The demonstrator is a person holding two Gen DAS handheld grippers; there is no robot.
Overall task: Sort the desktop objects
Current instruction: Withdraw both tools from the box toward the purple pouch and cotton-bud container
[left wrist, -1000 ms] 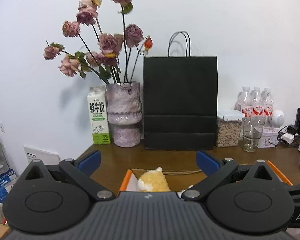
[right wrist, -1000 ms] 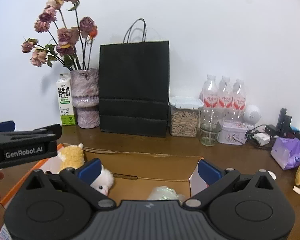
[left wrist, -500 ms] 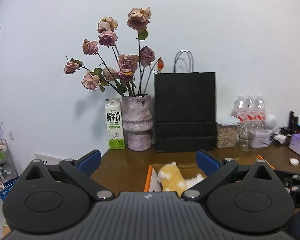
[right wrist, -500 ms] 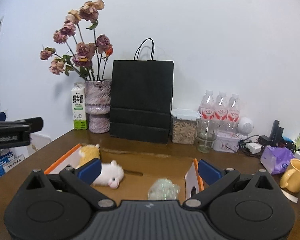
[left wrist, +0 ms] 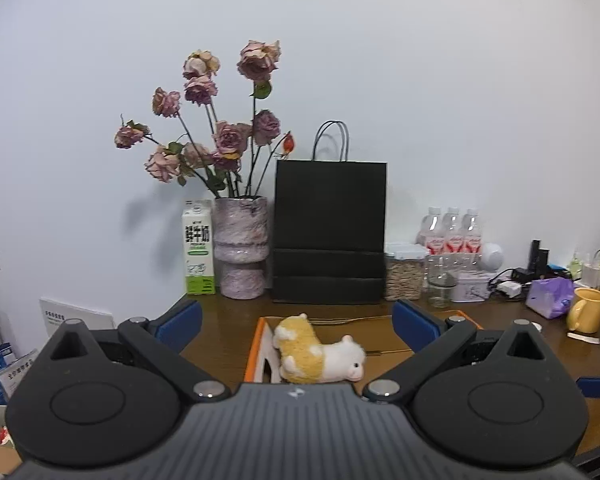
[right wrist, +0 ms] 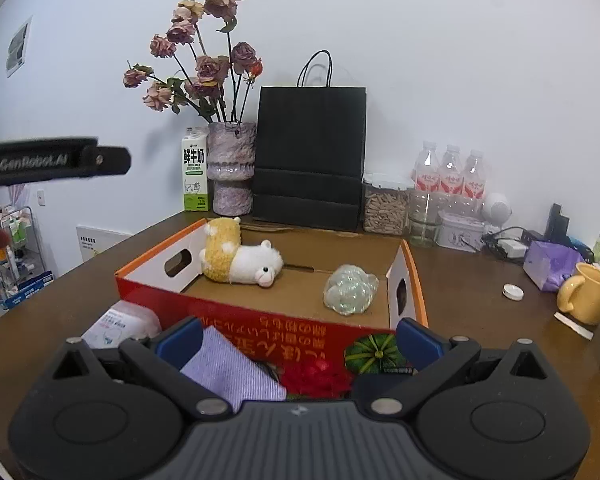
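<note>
Both grippers had pulled back from the box (right wrist: pixel 268 316): left gripper (left wrist: pixel 296 322) and right gripper (right wrist: pixel 300 338) were wide open, empty. Plush toy (right wrist: pixel 240 262) and clear wrap ball (right wrist: pixel 350 290) lay inside the box; purple cloth (right wrist: pixel 232 372) lay just in front.

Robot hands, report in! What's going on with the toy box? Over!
Both grippers open, empty. Plush toy and clear blob in box. Purple cloth waits outside.
</note>
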